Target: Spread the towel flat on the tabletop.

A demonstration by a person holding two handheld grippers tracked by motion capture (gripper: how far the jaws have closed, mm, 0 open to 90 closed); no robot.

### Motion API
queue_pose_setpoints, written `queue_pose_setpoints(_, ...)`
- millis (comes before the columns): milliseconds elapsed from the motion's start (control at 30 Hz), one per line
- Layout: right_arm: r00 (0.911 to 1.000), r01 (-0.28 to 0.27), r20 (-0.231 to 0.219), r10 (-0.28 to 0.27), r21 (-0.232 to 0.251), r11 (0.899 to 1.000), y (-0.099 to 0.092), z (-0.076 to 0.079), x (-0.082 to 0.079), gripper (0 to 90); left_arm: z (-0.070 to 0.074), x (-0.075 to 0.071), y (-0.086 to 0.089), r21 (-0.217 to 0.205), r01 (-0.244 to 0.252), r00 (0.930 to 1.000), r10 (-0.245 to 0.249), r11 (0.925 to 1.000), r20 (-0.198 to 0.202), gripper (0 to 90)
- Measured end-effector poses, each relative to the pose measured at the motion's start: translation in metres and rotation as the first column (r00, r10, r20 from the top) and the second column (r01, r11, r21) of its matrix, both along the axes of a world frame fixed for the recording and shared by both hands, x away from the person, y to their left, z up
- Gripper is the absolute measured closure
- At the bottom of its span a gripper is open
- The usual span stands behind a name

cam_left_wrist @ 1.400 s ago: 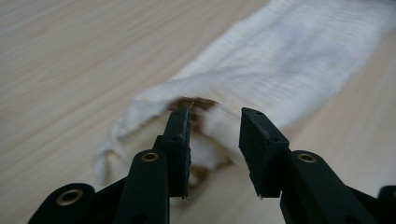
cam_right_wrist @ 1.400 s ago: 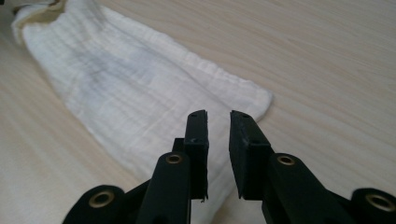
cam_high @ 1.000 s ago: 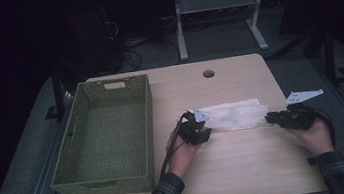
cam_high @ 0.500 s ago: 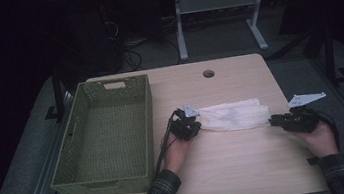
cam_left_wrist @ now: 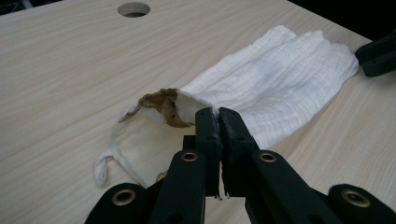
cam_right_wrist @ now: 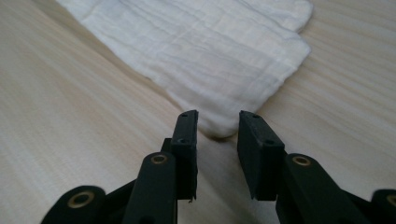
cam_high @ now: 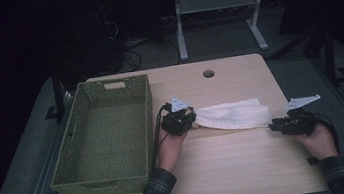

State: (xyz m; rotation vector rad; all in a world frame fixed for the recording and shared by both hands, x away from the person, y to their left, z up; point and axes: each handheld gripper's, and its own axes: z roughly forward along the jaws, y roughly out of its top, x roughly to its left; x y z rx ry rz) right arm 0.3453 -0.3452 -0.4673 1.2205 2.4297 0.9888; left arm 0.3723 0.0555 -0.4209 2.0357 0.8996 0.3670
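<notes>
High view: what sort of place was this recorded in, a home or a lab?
Probably a lab or recording room, not a home: a plain wooden table with a cable hole, loose cables on the dark floor behind it, and a metal stand. On the table are a green basket and a white cloth.

Landmark: the cloth [cam_high: 235,115] is lying flat near the middle of the bench [cam_high: 230,170].
Basket: the basket [cam_high: 106,131] is sitting on the bench well to the left of the cloth, apart from it.
Hole: the hole [cam_high: 208,73] in the bench is lying behind the cloth, towards the far edge.
Left tool: the left tool [cam_high: 183,120] is sitting at the cloth's left end, between cloth and basket, touching a raised fold.
Right tool: the right tool [cam_high: 277,124] is resting just beside the cloth's right corner.
</notes>
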Motion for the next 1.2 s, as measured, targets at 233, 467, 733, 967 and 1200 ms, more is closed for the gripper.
queue_pose_setpoints(233, 0.9996, 0.028, 0.002, -0.028, -0.001, 1.000, 0.002, -0.002, 0.005, 69.5, -0.001, 0.000, 0.000, 0.000, -0.002, 1.0000, 0.002, 1.0000, -0.008, 86.6)
queue_pose_setpoints(467, 0.9993, 0.019, 0.033, -0.019, 0.010, 1.000, 0.003, 0.004, 0.000, 87.5, 0.001, -0.002, 0.001, -0.002, -0.003, 0.9999, 0.003, 1.0000, -0.011, 86.6)
queue_pose_setpoints(733, 0.9951, 0.022, 0.096, -0.027, 0.050, 0.999, -0.009, 0.023, -0.014, 87.4, 0.012, -0.014, 0.003, -0.006, 0.008, 1.0000, -0.008, 1.0000, -0.003, 86.7)
queue_pose_setpoints(967, 0.9918, 0.008, 0.127, -0.013, 0.040, 0.999, -0.014, 0.028, -0.029, 87.4, 0.012, -0.033, 0.002, 0.017, 0.018, 0.9998, -0.018, 0.9997, -0.004, 86.7)
queue_pose_setpoints(1200, 0.9877, -0.014, 0.156, 0.008, 0.035, 0.999, -0.016, 0.033, -0.048, 87.4, 0.010, -0.061, 0.005, 0.017, 0.035, 0.9993, -0.034, 0.9993, -0.016, 86.7)
